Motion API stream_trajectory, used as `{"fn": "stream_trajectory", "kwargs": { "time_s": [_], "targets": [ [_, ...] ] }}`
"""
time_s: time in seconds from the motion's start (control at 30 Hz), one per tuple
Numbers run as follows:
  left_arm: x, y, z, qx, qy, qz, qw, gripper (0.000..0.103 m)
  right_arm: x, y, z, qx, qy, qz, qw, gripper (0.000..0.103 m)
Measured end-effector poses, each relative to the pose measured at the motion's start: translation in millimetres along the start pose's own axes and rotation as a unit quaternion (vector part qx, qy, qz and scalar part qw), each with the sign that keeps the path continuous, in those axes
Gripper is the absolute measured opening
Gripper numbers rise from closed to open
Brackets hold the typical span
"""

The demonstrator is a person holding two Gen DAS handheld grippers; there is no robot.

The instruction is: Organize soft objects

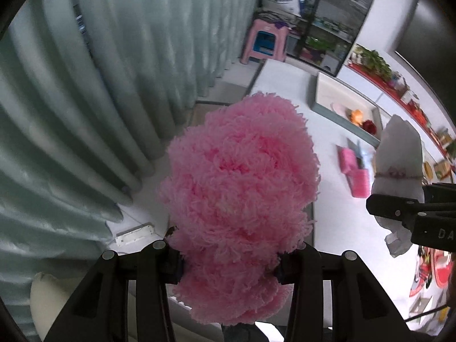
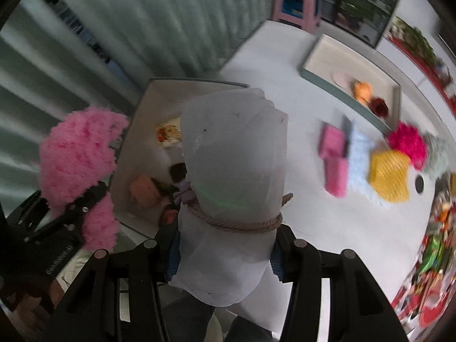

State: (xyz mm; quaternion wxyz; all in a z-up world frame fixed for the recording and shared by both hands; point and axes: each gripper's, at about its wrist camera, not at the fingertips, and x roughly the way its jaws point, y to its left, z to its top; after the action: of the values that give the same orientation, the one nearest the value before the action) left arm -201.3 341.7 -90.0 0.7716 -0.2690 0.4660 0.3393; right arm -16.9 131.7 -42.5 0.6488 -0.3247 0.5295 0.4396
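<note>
My left gripper point(image 1: 229, 259) is shut on a fluffy pink pom-pom point(image 1: 242, 176) and holds it up in the air; it also shows at the left of the right wrist view point(image 2: 79, 154). My right gripper point(image 2: 225, 253) is shut on a white cloth bundle point(image 2: 233, 165) tied with a beige rope point(image 2: 242, 222); the bundle also shows in the left wrist view point(image 1: 399, 156). Both are held above the near edge of a white table point(image 2: 285, 91). Under the bundle lies a tray point(image 2: 148, 108) with several small soft items.
A second grey-rimmed tray point(image 2: 322, 79) at the back holds an orange item point(image 2: 362, 89) and a dark red one point(image 2: 379, 106). Pink point(image 2: 333, 156), light blue point(image 2: 359, 156), yellow point(image 2: 390, 173) and magenta point(image 2: 407, 142) soft items lie on the table. Green curtains point(image 1: 85, 99) hang at the left.
</note>
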Motion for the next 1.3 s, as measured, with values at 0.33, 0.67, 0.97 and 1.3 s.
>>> {"fn": "stream_trajectory", "kwargs": {
  "time_s": [0.33, 0.67, 0.97, 1.3],
  "targets": [
    [9, 13, 15, -0.002, -0.004, 0.008, 1.0, 0.046, 19, 42, 25, -0.031, 0.017, 0.007, 0.999, 0.054],
    [26, 13, 29, 0.01, 0.009, 0.009, 0.9999, 0.046, 31, 38, 34, -0.02, 0.027, 0.005, 0.999, 0.054],
    [33, 13, 30, 0.015, 0.021, 0.005, 0.9997, 0.046, 35, 36, 38, -0.011, 0.035, 0.004, 0.999, 0.054],
    [39, 16, 37, 0.02, 0.026, 0.007, 0.9994, 0.046, 43, 38, 41, -0.009, 0.043, 0.006, 0.999, 0.055]
  ]
}}
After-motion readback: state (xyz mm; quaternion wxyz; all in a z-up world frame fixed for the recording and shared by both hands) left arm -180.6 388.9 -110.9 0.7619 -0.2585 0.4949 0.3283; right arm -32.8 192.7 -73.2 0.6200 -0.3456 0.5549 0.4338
